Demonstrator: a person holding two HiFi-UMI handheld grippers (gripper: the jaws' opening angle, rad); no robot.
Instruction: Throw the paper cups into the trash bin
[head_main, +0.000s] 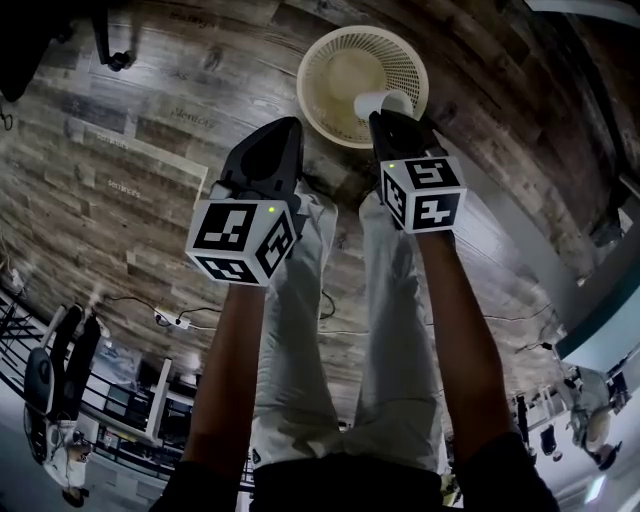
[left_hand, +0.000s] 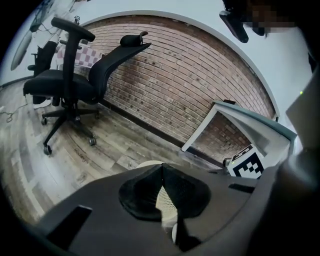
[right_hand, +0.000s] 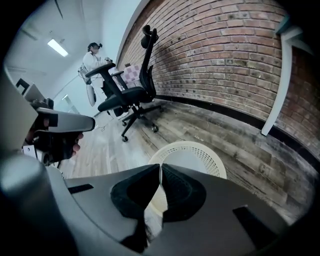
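Note:
A cream lattice trash bin (head_main: 330, 50) stands on the wood floor ahead of the person's feet. Over its near right rim, a white paper cup (head_main: 383, 104) lies on its side at the tips of my right gripper (head_main: 388, 118), which looks shut on the cup's wall. In the right gripper view the jaws (right_hand: 160, 170) meet at the tip, with the bin (right_hand: 195, 152) just beyond. My left gripper (head_main: 288, 125) hangs left of the bin with its jaws together and nothing seen in them. In the left gripper view its tips (left_hand: 161, 167) touch, and a sliver of the bin (left_hand: 150, 163) shows past them.
A black office chair (left_hand: 70, 85) (right_hand: 127, 92) stands by the brick wall (left_hand: 190, 85). A white table frame (left_hand: 235, 120) leans at the right. A power strip with cables (head_main: 170, 320) lies on the floor. A person in white (right_hand: 92, 60) stands far off.

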